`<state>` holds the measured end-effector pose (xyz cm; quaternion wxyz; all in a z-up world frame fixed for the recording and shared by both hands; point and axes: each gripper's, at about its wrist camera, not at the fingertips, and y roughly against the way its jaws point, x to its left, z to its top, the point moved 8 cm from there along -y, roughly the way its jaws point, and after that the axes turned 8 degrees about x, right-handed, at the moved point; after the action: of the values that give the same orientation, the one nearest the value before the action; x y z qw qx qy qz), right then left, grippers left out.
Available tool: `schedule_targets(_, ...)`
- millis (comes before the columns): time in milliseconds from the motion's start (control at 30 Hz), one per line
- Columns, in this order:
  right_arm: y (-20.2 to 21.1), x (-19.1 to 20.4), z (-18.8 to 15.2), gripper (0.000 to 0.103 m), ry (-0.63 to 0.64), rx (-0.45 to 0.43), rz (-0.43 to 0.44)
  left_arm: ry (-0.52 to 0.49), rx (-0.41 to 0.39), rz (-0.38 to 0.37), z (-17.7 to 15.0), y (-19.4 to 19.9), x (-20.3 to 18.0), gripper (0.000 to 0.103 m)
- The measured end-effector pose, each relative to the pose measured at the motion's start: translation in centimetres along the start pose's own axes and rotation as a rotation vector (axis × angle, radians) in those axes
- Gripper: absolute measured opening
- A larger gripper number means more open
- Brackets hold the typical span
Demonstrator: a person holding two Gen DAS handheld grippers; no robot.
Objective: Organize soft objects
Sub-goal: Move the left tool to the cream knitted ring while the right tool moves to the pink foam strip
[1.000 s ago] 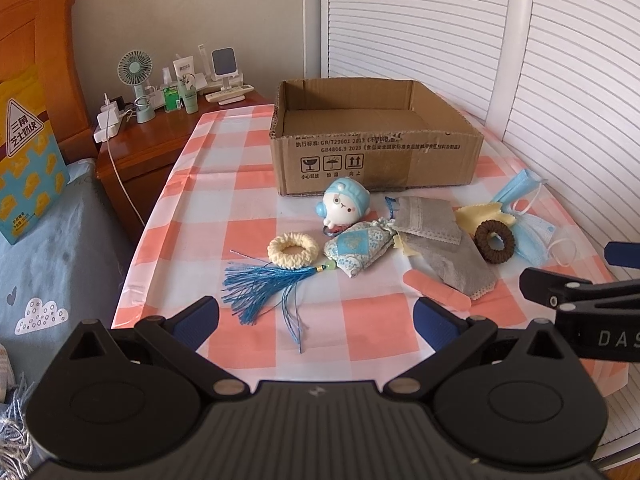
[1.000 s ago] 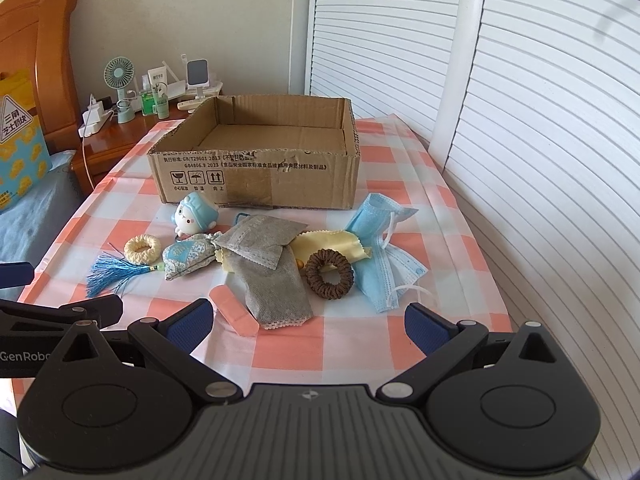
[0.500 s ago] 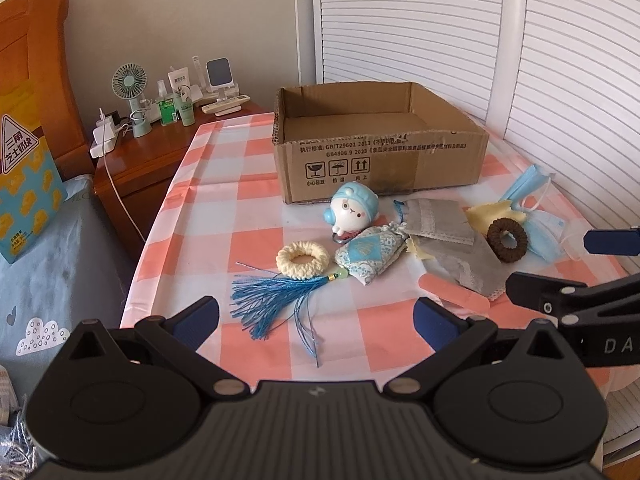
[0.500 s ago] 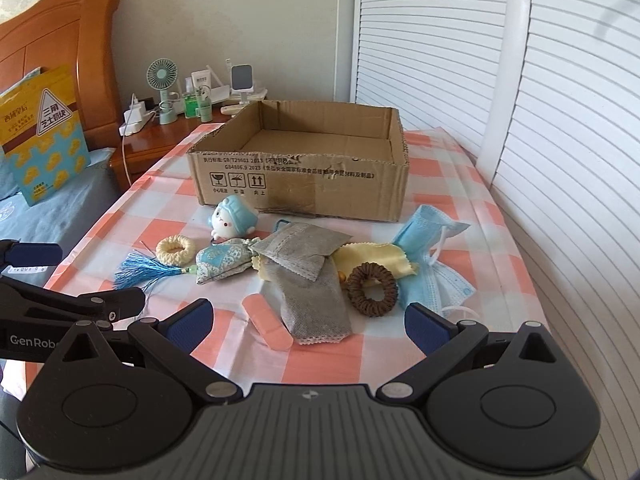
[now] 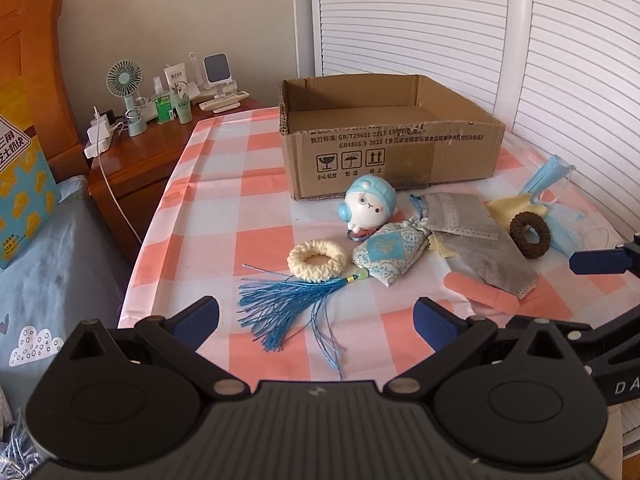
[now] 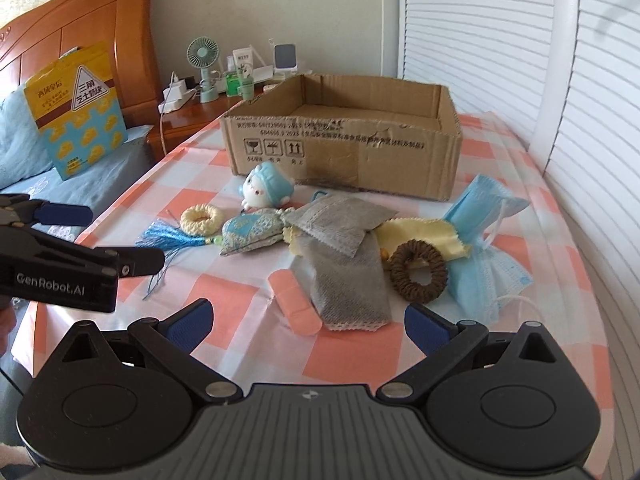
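Left wrist view: the left gripper [image 5: 316,316] is spread wide with nothing in it, hanging over the near edge of the checked tablecloth [image 5: 224,208]. Right between its fingers sits the blue tassel [image 5: 286,304], just past that the cream knitted ring [image 5: 318,260] and the patterned sachet [image 5: 390,250]. The right gripper [image 6: 306,320] is wide open too, empty, with the pink plaster [image 6: 294,304] and grey pouches [image 6: 344,256] just ahead, brown scrunchie [image 6: 418,272] beyond its right finger. The cardboard box [image 6: 348,156] sits farther back.
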<state>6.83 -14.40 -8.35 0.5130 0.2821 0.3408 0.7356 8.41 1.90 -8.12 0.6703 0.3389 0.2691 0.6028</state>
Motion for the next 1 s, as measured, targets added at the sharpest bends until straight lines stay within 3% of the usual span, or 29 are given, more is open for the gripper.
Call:
schedule_targets(333, -2.6, 2.9, -0.3, 0.103, 0.102, 0.058, 0.094, 0.034, 0.006, 0.018, -0.1, -1.0, 1.8, 0.103)
schedule_targets(533, -4.0, 3.8, -0.6, 0.103, 0.119, 0.099, 0.093, 0.048, 0.013, 0.02, -0.3, -1.3, 2.5, 0.103)
schedule_targets(700, -3.9, 5.3, -0.7, 0.103, 0.149, 0.119, 0.158, 0.058, 0.014, 0.017, -0.4, -1.3, 2.9, 0.103)
schedule_targets(1000, -4.7, 6.1, 1.0, 0.103, 0.266, 0.076, 0.095, 0.07, 0.01, 0.01, -0.4, -1.3, 3.2, 0.103)
